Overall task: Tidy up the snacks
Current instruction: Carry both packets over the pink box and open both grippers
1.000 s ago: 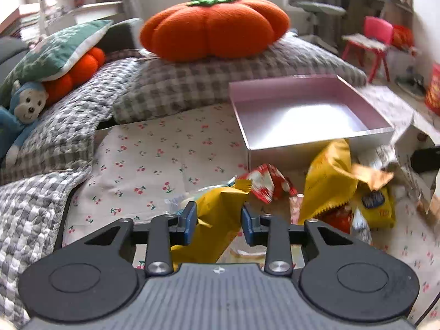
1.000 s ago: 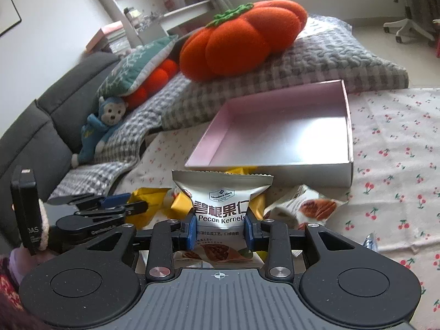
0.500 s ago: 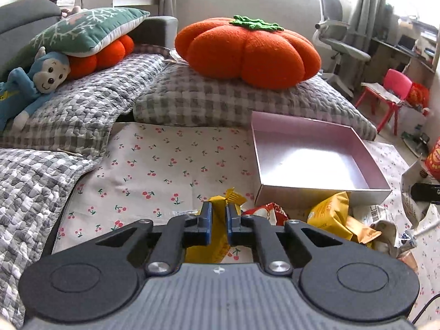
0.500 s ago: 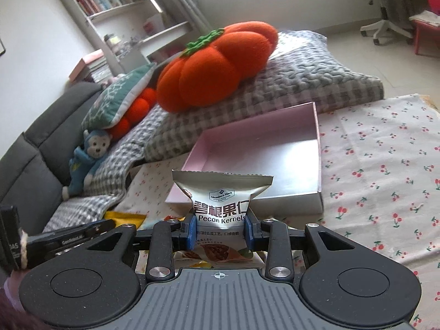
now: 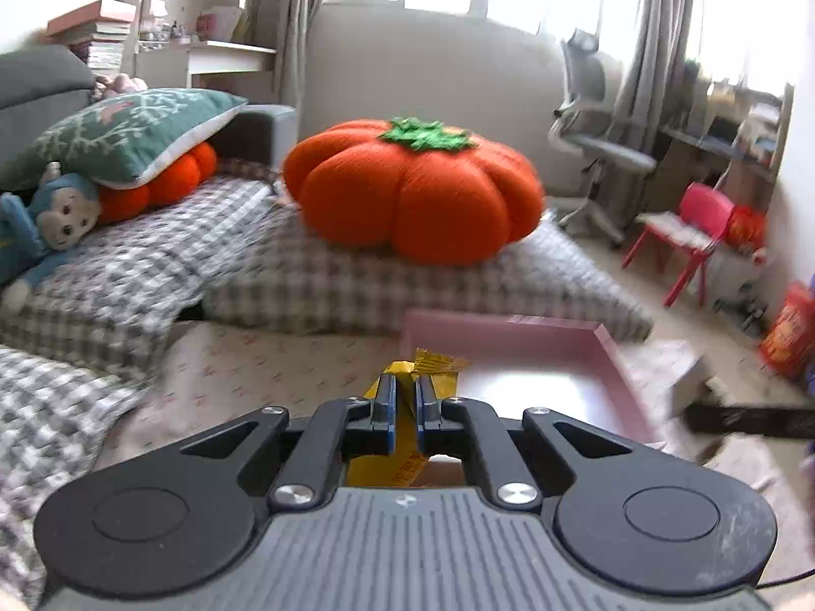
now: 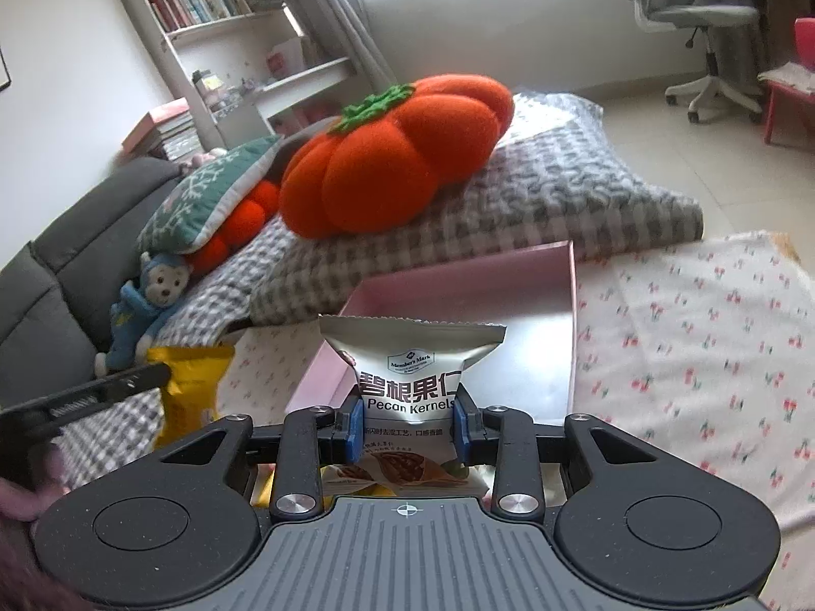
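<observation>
While the left gripper (image 5: 405,402) pinches a crinkled yellow foil snack packet (image 5: 402,438) between nearly closed fingers, the right gripper (image 6: 406,425) clamps a silver pecan-kernel pouch (image 6: 407,382). Both snacks hang just before the shallow pink cardboard box (image 6: 571,305) on the cherry-print cloth (image 6: 703,336).

The pecan packet (image 6: 412,387) is matt silvery foil with a crimped top edge. The yellow packet (image 5: 402,438) is glossy film. The pink box (image 6: 573,315) looks like smooth card with a sheen inside. The pumpkin cushion (image 5: 412,193) is fuzzy plush; the cherry-print sheet (image 6: 687,356) is thin cloth.
</observation>
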`<state>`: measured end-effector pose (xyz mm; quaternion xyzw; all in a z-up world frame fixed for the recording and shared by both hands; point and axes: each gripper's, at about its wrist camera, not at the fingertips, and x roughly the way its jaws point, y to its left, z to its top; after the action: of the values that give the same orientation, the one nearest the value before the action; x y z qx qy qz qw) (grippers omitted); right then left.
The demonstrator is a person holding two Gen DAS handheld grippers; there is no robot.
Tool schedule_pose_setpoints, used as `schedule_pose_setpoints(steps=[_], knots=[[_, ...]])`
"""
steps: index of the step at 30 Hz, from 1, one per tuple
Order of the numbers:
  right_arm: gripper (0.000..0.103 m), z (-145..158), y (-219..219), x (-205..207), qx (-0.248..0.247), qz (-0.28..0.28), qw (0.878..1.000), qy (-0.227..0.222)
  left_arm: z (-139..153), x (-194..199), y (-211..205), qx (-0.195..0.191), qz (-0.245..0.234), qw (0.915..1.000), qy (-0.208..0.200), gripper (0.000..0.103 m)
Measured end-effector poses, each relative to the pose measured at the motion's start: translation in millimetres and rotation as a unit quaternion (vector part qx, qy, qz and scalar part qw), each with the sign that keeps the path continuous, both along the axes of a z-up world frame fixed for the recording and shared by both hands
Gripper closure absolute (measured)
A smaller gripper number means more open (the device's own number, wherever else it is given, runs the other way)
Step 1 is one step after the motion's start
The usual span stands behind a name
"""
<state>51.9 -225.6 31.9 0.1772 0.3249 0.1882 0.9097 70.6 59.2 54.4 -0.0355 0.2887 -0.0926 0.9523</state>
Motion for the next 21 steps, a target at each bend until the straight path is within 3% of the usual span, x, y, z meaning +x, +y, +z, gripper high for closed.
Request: schedule_pose_setpoints(steps=[5,12,21], knots=[[0.071,-1.4,-2.2,30.7,-0.012,-0.024,1.000,0.004,7.5,25.7,-33.5,-0.014,-0.032,0.9993,0.009,0.097],[0.071,-25.2,-5.0,70.3,-0.013,-0.052,0.997,0.050,-15.0,67.7,-71.5,-0.023,-0.050,0.9973,0.049,0.097],[0.071,-43.9,-2.7,96.5,-0.030,-0.063,0.993,0.091,-44.0,102.7,-84.2,-0.014,-0.015,0.9948,0.100,0.097]])
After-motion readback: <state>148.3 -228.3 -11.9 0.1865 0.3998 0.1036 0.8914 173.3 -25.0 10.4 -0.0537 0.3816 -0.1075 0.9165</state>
